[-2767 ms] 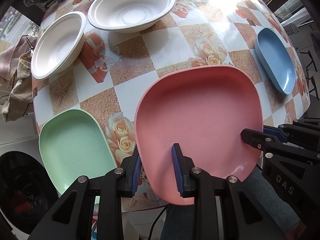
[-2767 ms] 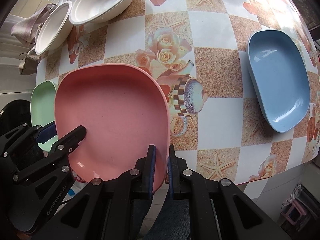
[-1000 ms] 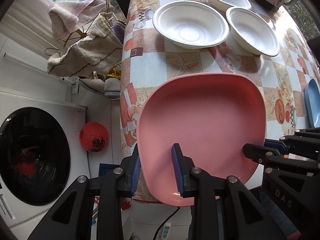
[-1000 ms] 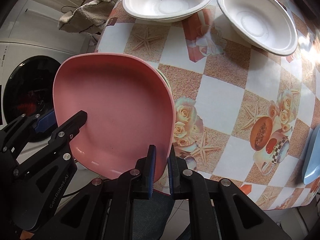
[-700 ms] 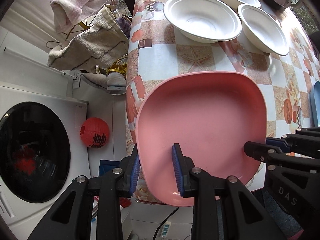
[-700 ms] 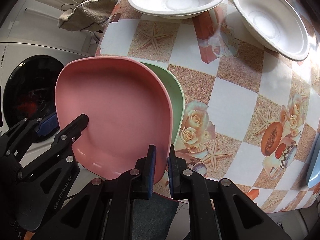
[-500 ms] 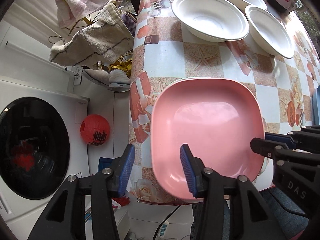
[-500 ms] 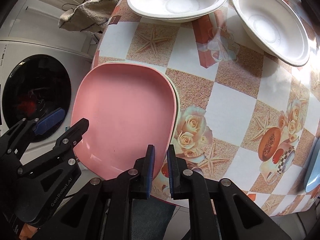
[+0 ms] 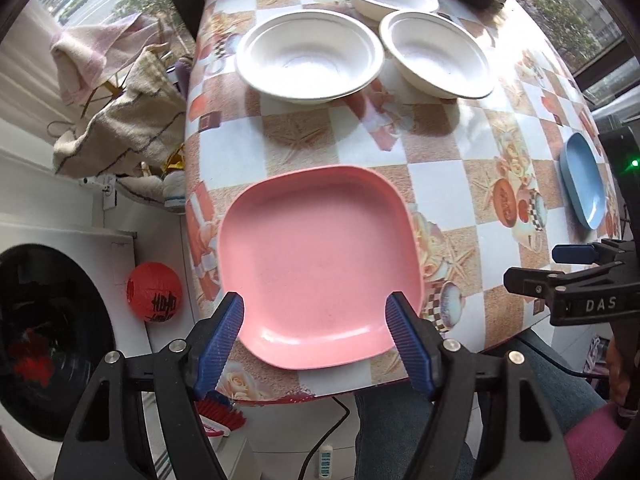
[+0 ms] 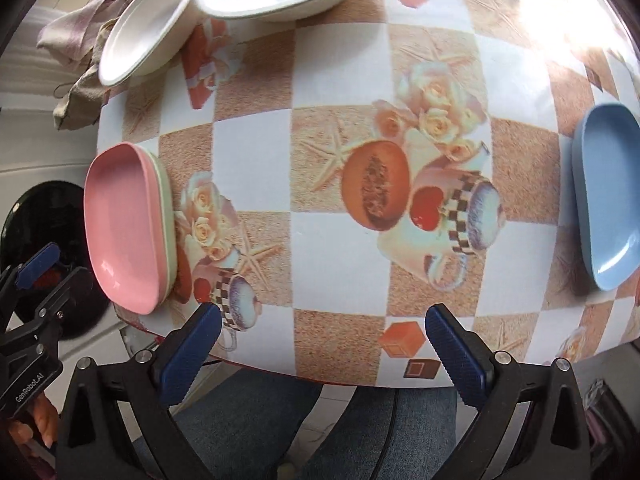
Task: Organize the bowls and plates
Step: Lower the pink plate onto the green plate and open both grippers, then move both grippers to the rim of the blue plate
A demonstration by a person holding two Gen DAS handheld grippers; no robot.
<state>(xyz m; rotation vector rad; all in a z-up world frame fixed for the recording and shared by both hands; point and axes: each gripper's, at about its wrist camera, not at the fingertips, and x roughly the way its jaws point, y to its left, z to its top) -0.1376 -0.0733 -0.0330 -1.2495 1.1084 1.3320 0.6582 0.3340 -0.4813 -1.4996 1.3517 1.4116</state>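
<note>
Pink plate (image 9: 316, 256) stacked on green plate (image 10: 170, 236), both grippers let go.

Left gripper (image 9: 316, 342) jaws have just been opening, pads astride the pink plate's near edge, not pressing; right gripper (image 10: 322, 350) jaws just sprang wide, nothing btwn them. Done, I'd say: pink on green at table (image 10: 332, 248) edge. Left: blue plate (image 10: 608, 196), well apart, & 3 white bowls (image 9: 310, 56) unstacked. Right view shows the green rim; left view hides it but shows all 3 bowls.
</note>
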